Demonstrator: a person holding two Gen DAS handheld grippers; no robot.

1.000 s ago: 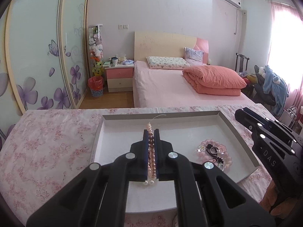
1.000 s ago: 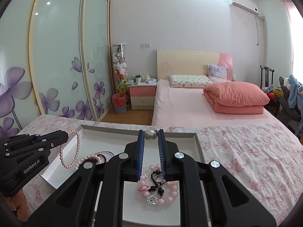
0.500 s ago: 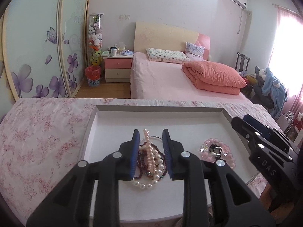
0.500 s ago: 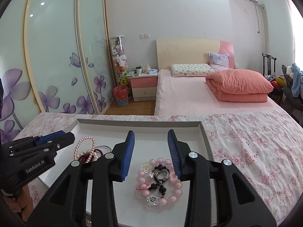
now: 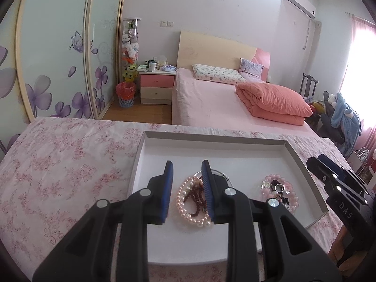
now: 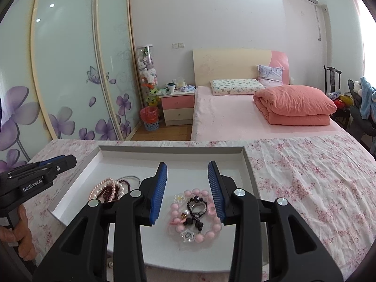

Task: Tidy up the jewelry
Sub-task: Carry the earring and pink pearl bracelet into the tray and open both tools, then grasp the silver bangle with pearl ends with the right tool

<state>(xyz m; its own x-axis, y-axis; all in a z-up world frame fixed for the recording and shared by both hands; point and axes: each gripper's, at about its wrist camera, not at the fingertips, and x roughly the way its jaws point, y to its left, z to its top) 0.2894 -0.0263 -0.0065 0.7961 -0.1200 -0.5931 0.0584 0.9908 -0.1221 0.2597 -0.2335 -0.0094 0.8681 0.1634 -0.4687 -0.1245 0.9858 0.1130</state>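
Left wrist view, nearest: the left gripper [image 5: 187, 171] has just been opening and now stands at a moderate gap, holding nothing. Below and between its blue pads [image 5: 168, 189] a pearl strand [image 5: 185, 202] lies coiled with a dark red bead strand [image 5: 197, 196] on the floor of the white tray [image 5: 235, 141]; neither pad touches them. The coil's long axis runs roughly along the gripper's pointing line, toward the far rim. A thin wire bangle [image 5: 224, 177] shows beyond the right pad, partly covered by it.

Right wrist view, nearest: the right gripper [image 6: 188, 171] has likewise just been opening, somewhat wider than the left, and is empty. A pink bead bracelet [image 6: 196, 213] lies flat under its gap, ringing a metal ring [image 6: 198, 208] and a black bead string [image 6: 196, 211].

The 2 heaps lie well apart in 1 tray, each directly under its own gripper, so by position the left hand is nearer the pearls and the right nearer the pink bracelet.

Farther off: flowered cloth [image 6: 305, 176] under the tray, then a bed [image 6: 235, 117].

Hidden or unclear: the tray's near edge is covered by both gripper bodies; the pink bracelet's right side passes under the right pad; clasps and small charms are too small to identify.
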